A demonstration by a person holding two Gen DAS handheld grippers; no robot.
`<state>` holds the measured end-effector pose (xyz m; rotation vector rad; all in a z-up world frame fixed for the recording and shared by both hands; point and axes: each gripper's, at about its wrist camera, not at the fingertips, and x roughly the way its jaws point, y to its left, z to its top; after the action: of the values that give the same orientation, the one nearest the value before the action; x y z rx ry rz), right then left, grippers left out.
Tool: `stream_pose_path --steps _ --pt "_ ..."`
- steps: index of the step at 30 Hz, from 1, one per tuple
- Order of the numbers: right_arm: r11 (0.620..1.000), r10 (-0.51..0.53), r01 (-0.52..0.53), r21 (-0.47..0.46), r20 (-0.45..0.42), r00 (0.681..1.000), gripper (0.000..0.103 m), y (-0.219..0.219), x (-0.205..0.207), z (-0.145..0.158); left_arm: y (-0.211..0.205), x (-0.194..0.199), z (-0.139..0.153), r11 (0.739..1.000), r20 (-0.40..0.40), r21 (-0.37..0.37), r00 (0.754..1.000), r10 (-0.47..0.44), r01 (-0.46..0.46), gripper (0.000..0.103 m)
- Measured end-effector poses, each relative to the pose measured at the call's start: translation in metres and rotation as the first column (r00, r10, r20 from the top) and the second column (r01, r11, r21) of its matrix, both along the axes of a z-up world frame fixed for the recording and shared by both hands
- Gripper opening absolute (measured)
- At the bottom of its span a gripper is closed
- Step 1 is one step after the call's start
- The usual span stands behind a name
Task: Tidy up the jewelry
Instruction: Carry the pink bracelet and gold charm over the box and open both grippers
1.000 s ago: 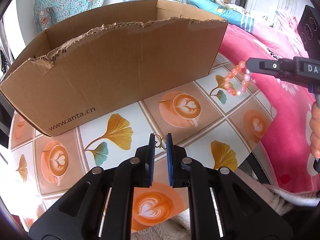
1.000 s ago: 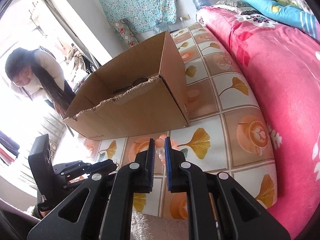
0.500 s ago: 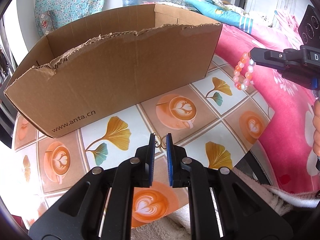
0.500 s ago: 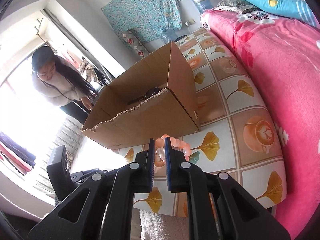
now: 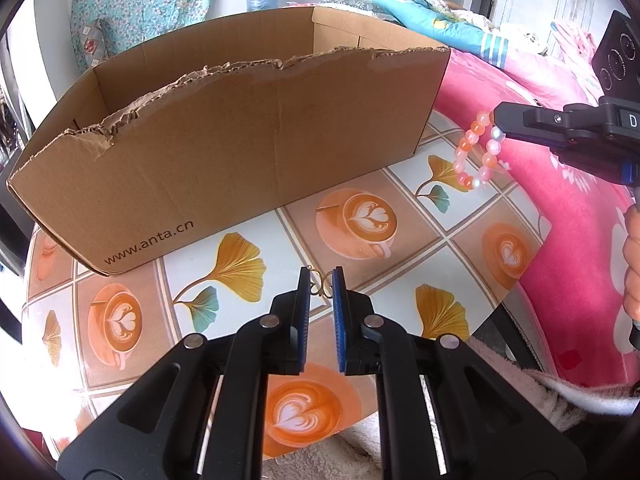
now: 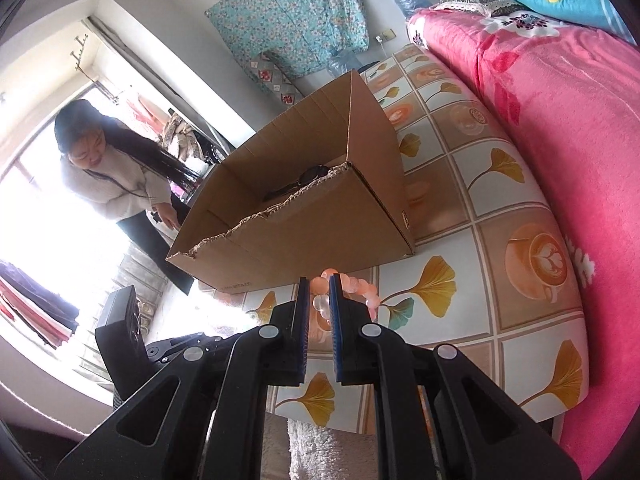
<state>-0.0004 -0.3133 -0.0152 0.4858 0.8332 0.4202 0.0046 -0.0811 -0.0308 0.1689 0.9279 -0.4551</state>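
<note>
An open cardboard box (image 5: 248, 152) with a torn front rim stands on the tiled tabletop (image 5: 360, 220); a dark item (image 6: 312, 174) lies inside it. My left gripper (image 5: 321, 286) is shut on a thin gold chain piece (image 5: 318, 285), low over the table in front of the box. My right gripper (image 6: 319, 294) is shut on a bracelet of orange and white beads (image 6: 362, 288), which hangs in the air right of the box. In the left wrist view the beaded bracelet (image 5: 476, 152) dangles from the right gripper's tip (image 5: 504, 122).
A pink floral bed cover (image 6: 560, 120) borders the table on the right, with a blue quilt (image 5: 432, 20) behind. A person in a white top (image 6: 116, 184) stands beyond the box near a bright window. A fluffy towel (image 5: 580, 396) lies at the table's near edge.
The right gripper has tilted upward, lifting the beaded bracelet a little higher beside the box. The left gripper has stayed put with the chain piece.
</note>
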Motion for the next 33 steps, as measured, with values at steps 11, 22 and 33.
stream_pose_path --steps 11,22,33 --pt "1.0 0.027 -0.027 0.001 0.004 1.0 0.01 0.008 0.002 0.004 0.003 0.003 0.0 1.0 0.003 -0.002 1.0 0.001 -0.001 0.01" --pt "0.999 0.045 -0.045 0.0 0.023 0.999 0.01 0.014 0.0 0.012 0.002 0.0 0.005 1.0 0.017 -0.004 1.0 0.003 -0.003 0.01" --pt "0.999 0.053 -0.053 0.003 0.026 0.998 0.01 0.015 -0.001 0.012 0.001 -0.004 0.008 1.0 0.023 -0.001 1.0 0.001 -0.001 0.01"
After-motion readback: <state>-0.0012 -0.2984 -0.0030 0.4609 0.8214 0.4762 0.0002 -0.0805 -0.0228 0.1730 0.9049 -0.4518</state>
